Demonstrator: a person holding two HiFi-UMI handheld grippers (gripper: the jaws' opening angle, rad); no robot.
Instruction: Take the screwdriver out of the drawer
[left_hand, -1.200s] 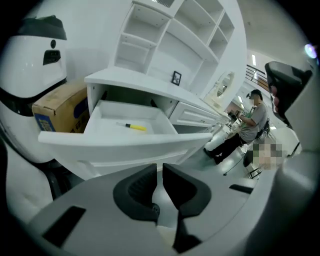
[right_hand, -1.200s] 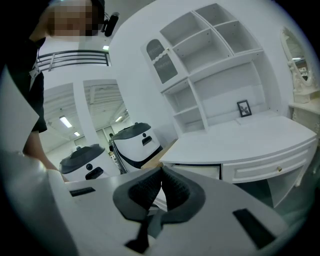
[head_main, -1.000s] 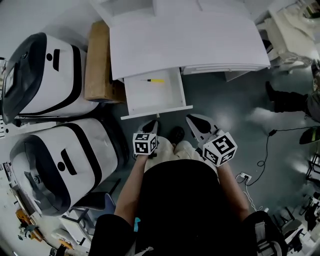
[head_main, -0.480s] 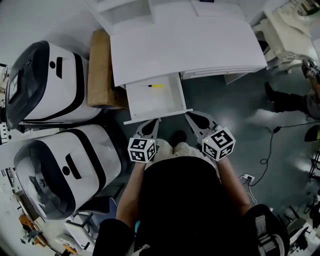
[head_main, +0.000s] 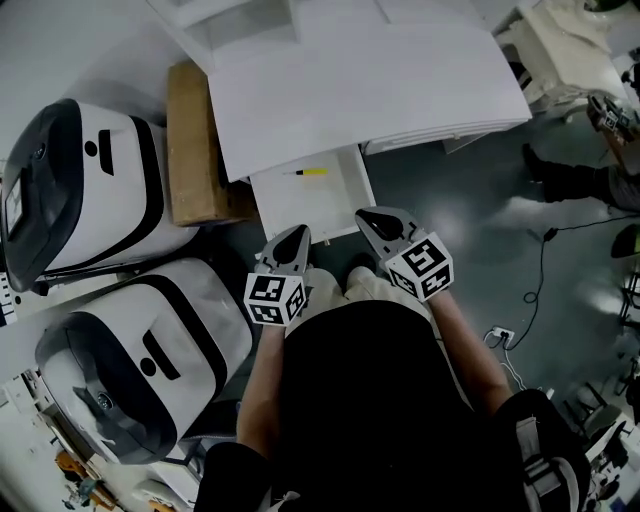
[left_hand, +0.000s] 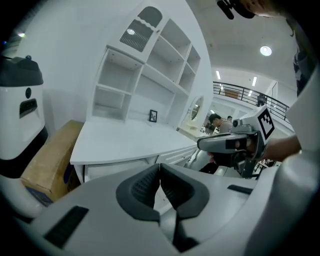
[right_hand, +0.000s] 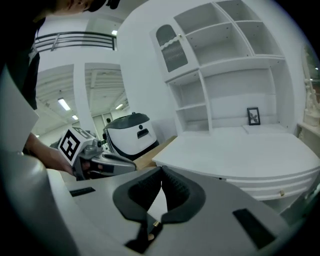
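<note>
- Drawer (head_main: 300, 205) is the landmark: white, pulled open from under the white desk top (head_main: 370, 80), its front edge toward the person.
- Screwdriver (head_main: 308, 172), yellow handle, lies crosswise on the drawer floor near the back, just under the desk top's edge. It is the one item I can make out in the drawer, and no gripper touches it.
- Left gripper (head_main: 296, 233) is at the drawer's front edge, left end. Its tips overlap the front lip in the head view; contact can't be confirmed.
- In the left gripper view the dark pads (left_hand: 142, 187) are pressed together and nothing is caught between them.
- Right gripper (head_main: 368, 215) is at the drawer's front right corner, tips just beside it.
- In the right gripper view that gripper's pads (right_hand: 182, 192) also meet, and it grips nothing.
- Cardboard box (head_main: 190, 145), brown and closed, stands on the floor just left of the drawer, against the desk's side. Contents not visible.
- Two big white-and-black machines (head_main: 90, 180) (head_main: 140, 340) sit further left of the drawer, past the box.
- Open shelf unit (left_hand: 150, 75) rises behind the drawer, at the back of the desk top. A small framed picture (right_hand: 253, 116) stands upright in its lowest bay.
- Another person's legs (head_main: 570, 185) are well to the right of the drawer, with a cable (head_main: 535, 290) on the floor there.
</note>
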